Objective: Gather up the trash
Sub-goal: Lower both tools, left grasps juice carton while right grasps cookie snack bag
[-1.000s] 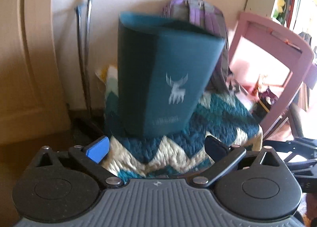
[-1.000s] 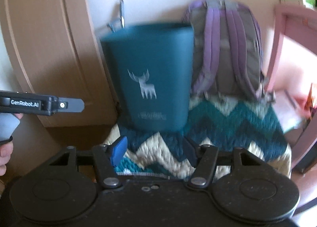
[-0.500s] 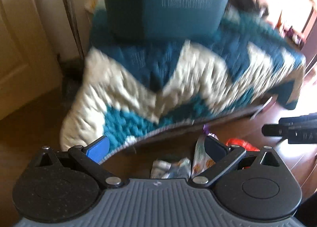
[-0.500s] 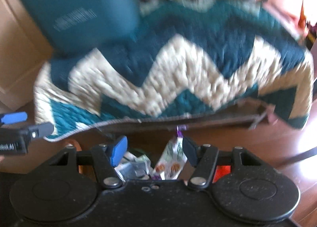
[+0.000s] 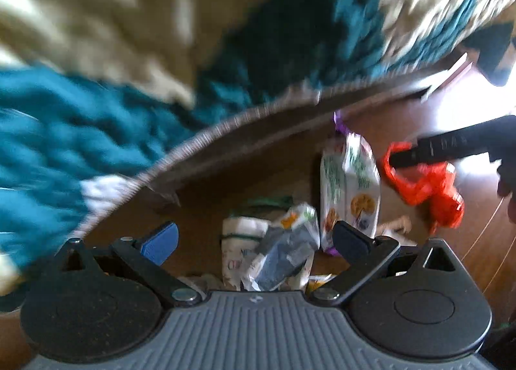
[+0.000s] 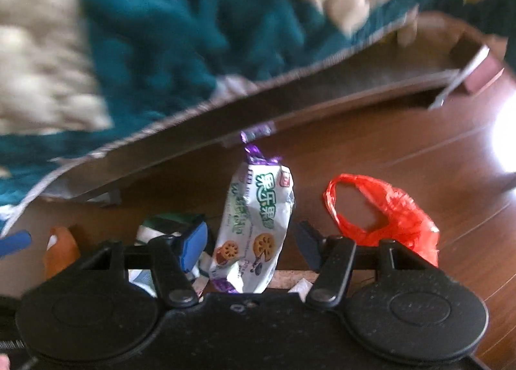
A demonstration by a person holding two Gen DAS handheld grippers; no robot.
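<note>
Right wrist view: the right gripper (image 6: 251,241) tilts down at the wood floor (image 6: 403,150), jaws wide, a white biscuit wrapper (image 6: 258,208) lying between them, a red plastic bag (image 6: 387,208) just beside. The left gripper (image 5: 254,237) angles down too, jaws wide over crumpled wrappers (image 5: 280,247) below the blurred quilt (image 5: 129,79).

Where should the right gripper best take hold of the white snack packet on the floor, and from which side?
Probably at its middle, from above. The white snack packet lies flat and lengthwise on the wooden floor, already between the open fingers of the right gripper. Its puffed body is narrower than the gap, so closing across its width should work.
</note>
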